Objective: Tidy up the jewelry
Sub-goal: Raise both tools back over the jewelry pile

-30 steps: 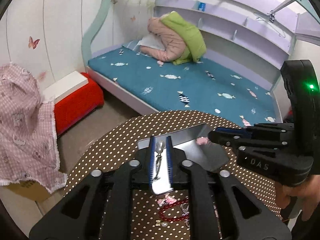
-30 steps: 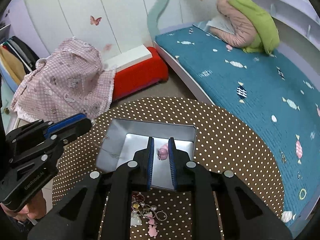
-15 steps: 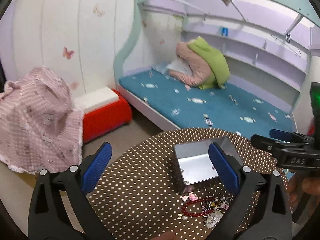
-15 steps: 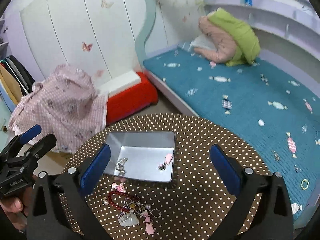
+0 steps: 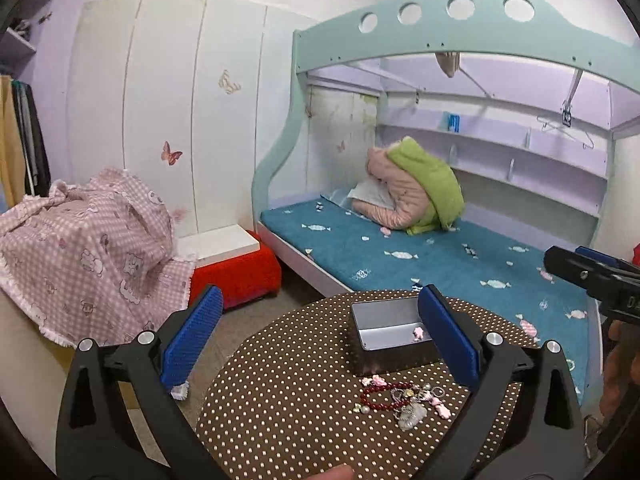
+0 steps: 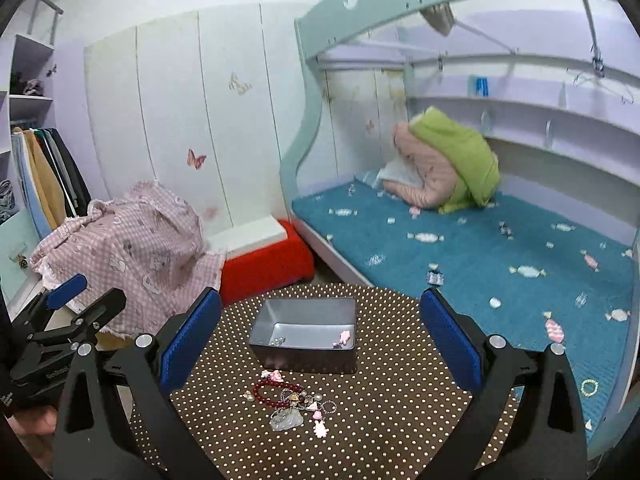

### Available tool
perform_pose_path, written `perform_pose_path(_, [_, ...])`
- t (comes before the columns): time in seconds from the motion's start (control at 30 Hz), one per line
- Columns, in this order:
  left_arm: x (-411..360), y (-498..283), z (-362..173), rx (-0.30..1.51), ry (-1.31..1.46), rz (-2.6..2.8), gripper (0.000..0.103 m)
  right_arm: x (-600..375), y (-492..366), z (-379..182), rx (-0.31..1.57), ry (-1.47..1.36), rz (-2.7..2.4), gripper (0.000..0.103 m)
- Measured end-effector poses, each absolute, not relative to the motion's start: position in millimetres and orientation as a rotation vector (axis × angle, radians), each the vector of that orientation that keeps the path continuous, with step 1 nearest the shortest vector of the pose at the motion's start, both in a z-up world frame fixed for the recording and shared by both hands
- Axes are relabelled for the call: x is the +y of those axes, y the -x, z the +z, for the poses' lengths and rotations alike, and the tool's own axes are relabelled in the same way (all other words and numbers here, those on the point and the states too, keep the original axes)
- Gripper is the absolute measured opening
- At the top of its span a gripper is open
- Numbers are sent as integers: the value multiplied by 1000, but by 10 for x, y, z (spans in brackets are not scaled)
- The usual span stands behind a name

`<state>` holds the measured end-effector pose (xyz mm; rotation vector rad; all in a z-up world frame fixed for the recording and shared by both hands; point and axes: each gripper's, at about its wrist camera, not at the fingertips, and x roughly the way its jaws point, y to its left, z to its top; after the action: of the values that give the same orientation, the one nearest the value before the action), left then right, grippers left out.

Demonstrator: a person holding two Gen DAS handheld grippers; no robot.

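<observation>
Left gripper (image 5: 318, 338) wide open, empty, above polka-dot table (image 5: 280, 400). Right gripper (image 6: 320, 342) likewise spread wide, empty. Metal tin (image 6: 306, 334) at table's far side; right view shows pink charm (image 6: 344, 337) and silver piece (image 6: 278, 340) inside, left view only charm. Jewelry pile (image 6: 292, 402) with red bead bracelet (image 6: 266, 394) just near of tin.

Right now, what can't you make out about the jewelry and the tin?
- Jewelry pile, right view: tangled and too small to count pieces.
- Tin, left view: the gripper's finger hides its right side.
- Small silver pieces in the tin, right view: too tiny to identify.
</observation>
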<state>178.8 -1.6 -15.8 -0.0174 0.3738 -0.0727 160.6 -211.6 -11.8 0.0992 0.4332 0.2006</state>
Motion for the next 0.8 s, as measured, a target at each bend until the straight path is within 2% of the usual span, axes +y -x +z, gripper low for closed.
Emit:
perform_pose_path(0.47, [126,-1155,-189,327,59,-56,98,-2070,-806,-107,305,-82,122,96])
perform_pose_path(0.8, [235,-1023,-443,357,87,-33,98,-2039,-791,-337,352,-60,98,96])
